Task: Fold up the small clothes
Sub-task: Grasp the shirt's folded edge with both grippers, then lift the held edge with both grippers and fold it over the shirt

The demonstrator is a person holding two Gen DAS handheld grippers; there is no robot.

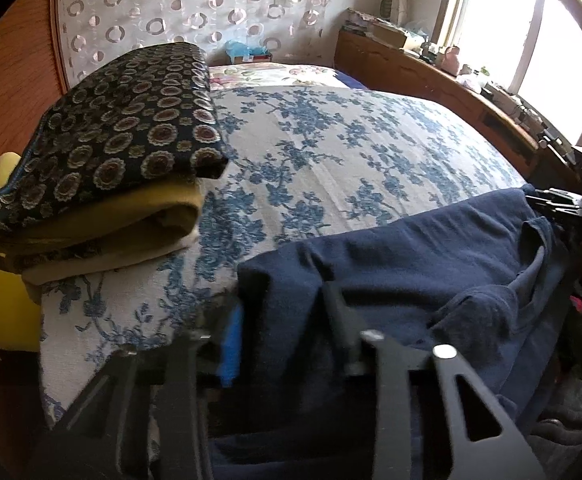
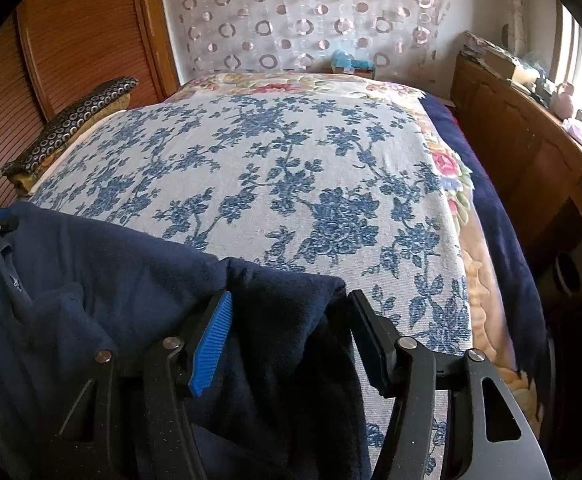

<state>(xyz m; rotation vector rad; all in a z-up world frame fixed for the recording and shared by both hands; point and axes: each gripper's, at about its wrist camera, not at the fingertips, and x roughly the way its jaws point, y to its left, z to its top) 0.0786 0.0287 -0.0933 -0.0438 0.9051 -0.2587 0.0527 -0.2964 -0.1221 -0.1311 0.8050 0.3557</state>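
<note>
I see the navy garment (image 2: 139,280) draped over the near edge of the bed (image 2: 291,168), its long axis running across from one claw to the other, collar opening toward my left side in the right wrist view. A small neck label shows there, too blurred to read. My right claw (image 2: 287,336) is spread wide around the garment's corner, blue pad clear of the cloth. My left claw (image 1: 283,320) has cloth lying between its fingers; I cannot tell if it grips. A stack of folded clothes (image 1: 103,152) sits at the bed's left edge.
</note>
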